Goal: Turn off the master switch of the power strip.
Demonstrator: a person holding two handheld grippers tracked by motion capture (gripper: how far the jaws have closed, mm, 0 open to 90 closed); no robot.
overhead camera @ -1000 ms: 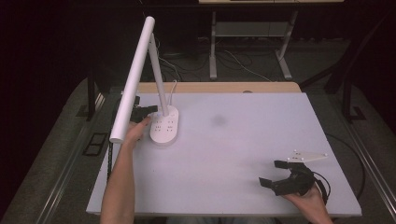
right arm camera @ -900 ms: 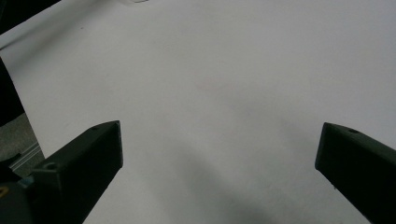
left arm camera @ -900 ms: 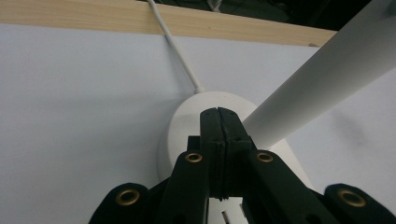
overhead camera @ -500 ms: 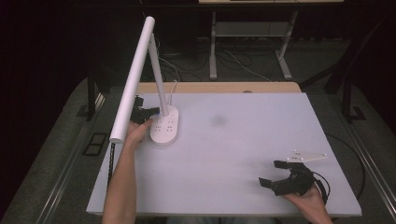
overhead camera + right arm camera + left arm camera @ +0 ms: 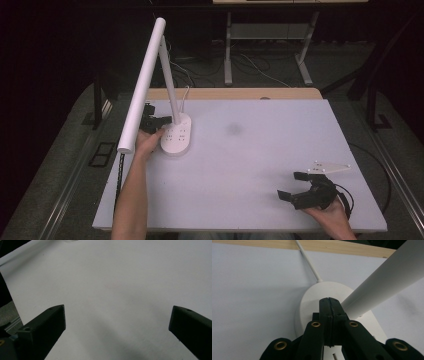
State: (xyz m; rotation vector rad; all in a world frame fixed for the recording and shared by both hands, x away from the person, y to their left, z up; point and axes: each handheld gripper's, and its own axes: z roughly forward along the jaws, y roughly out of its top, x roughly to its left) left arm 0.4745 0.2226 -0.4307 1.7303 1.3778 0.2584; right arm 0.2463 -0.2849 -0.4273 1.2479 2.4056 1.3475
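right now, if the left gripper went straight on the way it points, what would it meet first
The lamp base. The left gripper is shut, its tips just over the base, beside the lamp arm. Whether they already touch it is unclear.

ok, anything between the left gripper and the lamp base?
Nothing visible. The left gripper, jaws shut, is right at the lamp base with its tips over the top; actual contact can't be told. The lamp arm passes beside the jaws, not in front.
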